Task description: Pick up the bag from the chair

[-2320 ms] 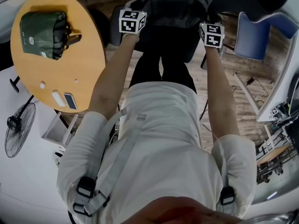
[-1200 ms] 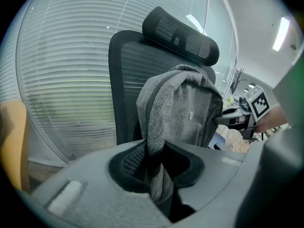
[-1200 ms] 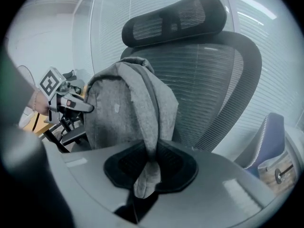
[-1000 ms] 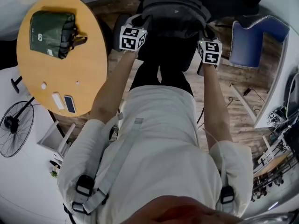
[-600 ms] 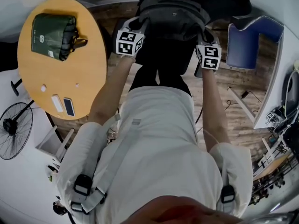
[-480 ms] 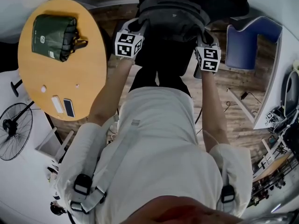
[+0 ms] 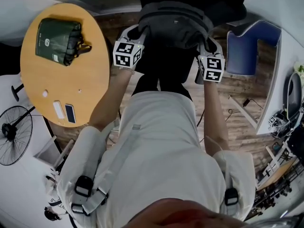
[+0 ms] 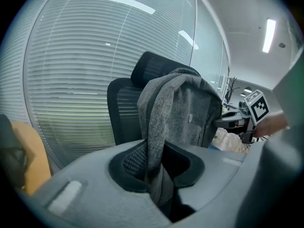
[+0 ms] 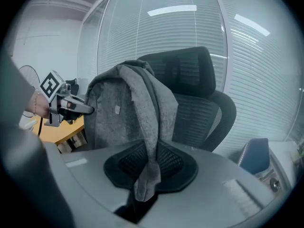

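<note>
Holding grey bag, left tongs and right tongs pinch its straps; label seemingly illegible.

A grey, heathered fabric bag is pictured upright in front of a black mesh-backed office chair (the chair's headrest is seen just behind the bag's top). The bag is held by its two grey straps, one pinched in the left gripper, the other in the right gripper. Whether its base is clear of the seat cannot be told.
</note>
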`<state>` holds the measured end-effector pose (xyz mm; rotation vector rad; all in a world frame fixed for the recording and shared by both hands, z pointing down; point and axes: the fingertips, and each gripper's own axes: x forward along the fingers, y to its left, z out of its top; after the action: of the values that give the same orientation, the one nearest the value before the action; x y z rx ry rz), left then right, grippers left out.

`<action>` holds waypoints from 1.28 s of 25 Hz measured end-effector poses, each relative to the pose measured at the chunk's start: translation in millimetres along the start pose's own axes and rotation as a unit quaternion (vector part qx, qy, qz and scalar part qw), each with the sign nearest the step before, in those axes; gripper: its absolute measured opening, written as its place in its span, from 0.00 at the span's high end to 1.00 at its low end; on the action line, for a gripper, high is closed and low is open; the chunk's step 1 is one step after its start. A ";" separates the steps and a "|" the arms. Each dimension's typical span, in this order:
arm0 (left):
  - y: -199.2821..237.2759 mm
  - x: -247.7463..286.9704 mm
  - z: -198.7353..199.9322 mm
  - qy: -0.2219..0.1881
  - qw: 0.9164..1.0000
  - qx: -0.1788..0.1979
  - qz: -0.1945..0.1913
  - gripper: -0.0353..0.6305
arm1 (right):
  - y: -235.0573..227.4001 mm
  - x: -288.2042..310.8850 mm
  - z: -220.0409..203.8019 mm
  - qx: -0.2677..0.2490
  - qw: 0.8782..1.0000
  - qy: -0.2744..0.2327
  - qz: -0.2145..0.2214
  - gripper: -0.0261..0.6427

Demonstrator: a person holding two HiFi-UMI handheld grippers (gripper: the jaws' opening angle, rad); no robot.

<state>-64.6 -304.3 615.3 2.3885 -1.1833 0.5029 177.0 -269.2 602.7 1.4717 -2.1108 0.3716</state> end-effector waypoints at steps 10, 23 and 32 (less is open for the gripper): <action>-15.0 -36.0 41.4 -0.031 1.000 0.002 0.003 0.85 | 2.5 -36.2 37.8 0.000 1.000 -0.025 0.002 0.88; -35.9 -74.2 87.1 -0.066 0.998 0.012 0.002 0.85 | 1.9 -79.6 81.1 0.001 0.998 -0.057 -0.004 0.89; -44.2 -93.3 117.1 -0.089 0.996 0.011 0.005 0.85 | 2.3 -100.2 103.6 0.004 0.998 -0.069 -0.005 0.89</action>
<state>-66.8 -279.9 461.1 2.4903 -1.2709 0.3118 173.3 -242.8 461.0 1.5503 -2.2108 0.2816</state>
